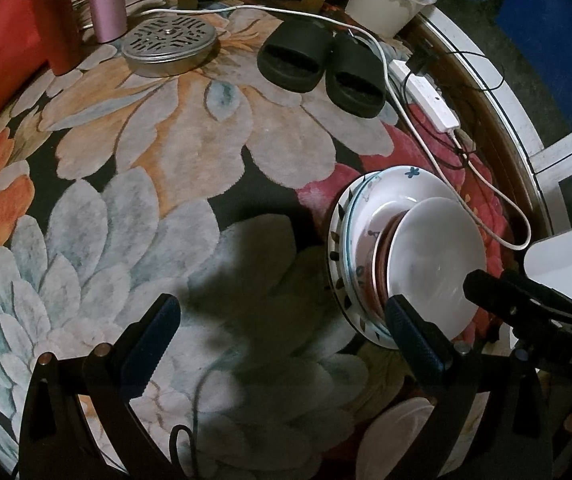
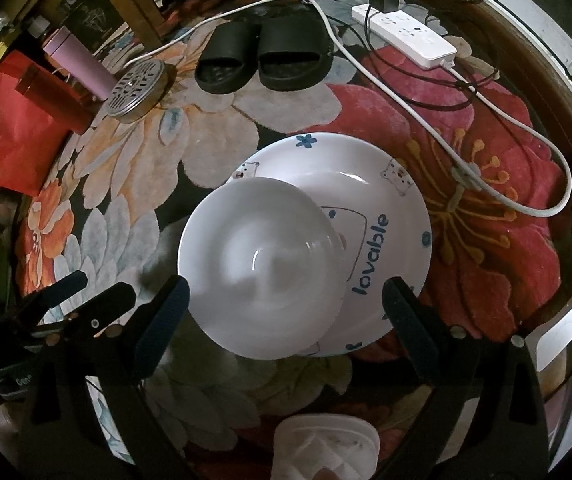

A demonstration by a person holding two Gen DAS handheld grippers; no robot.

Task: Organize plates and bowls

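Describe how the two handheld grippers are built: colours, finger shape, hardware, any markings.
Both grippers are black. The left gripper has two long angled fingers faced with dark blue textured pads, one edge serrated, on black frames with silver round fasteners. The right gripper matches it: blue-padded fingers, black frame, silver screws. In the left wrist view, white letters "DAS" show on the other gripper's body.

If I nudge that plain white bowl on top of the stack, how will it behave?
The white bowl sits off-centre on the lovable plate, overhanging its rim, so it will probably tip or slide. Its glossy surface looks slippery. It seems to be ceramic, likely rigid and chippable.
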